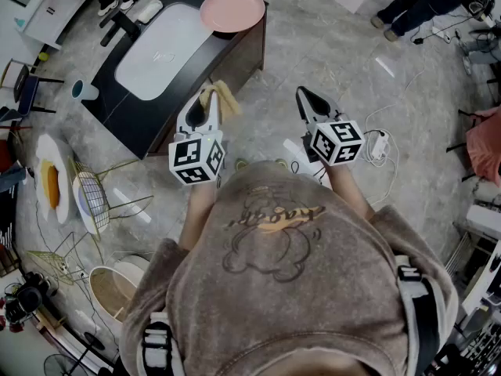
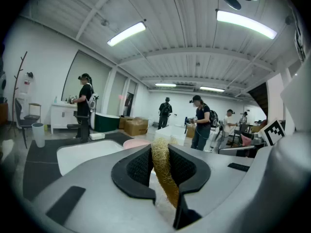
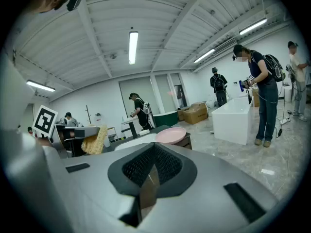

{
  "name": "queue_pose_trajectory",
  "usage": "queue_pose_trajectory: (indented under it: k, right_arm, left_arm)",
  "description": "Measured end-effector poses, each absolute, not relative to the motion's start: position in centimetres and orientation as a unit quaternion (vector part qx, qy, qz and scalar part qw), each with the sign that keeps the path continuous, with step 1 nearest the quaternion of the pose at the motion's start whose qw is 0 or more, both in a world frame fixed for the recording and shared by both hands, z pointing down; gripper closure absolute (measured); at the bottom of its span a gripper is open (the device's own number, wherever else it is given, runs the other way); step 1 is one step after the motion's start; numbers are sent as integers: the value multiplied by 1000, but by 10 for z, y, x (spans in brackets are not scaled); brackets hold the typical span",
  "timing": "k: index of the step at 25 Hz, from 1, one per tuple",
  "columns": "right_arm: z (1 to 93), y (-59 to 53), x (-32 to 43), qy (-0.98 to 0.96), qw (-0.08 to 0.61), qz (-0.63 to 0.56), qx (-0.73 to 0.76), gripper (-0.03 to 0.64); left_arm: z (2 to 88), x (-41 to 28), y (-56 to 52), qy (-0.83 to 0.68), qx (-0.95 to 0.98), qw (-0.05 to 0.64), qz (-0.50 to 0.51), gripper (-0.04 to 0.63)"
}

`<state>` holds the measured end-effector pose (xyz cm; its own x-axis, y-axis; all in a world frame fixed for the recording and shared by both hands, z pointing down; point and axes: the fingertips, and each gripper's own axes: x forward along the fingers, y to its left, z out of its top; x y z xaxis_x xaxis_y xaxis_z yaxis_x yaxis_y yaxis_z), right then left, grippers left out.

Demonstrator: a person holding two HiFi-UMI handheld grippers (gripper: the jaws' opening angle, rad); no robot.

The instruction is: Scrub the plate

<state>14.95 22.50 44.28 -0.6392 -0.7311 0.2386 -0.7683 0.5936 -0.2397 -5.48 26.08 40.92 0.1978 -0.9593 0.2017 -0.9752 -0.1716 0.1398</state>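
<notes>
Not started: plate (image 1: 232,10) at 12 o'clock, well apart.
L gripper (image 2: 160,164) clamps scrubber (image 2: 165,182); R gripper (image 3: 152,165) closed, empty.

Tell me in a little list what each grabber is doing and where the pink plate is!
left gripper: shut on a yellow fibrous scrubber, held in the air short of the table
right gripper: shut, nothing between its jaws
plate: pink, sitting on the far corner of the dark table, neither gripper touching it
table top: dark, with a white inset in the middle
scrubbing: not yet begun
</notes>
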Motion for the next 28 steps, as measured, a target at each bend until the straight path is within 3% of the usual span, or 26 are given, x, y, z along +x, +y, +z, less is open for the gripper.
queue_pose_trajectory:
  k: [18, 28]
  right_arm:
    - [469, 208, 106, -871, 68, 175, 455, 617]
    - [478, 139, 88, -866, 64, 187, 459, 617]
  left_arm:
    - [424, -97, 221, -594, 795, 113, 41, 515]
    - [430, -111, 157, -591, 797, 116, 41, 515]
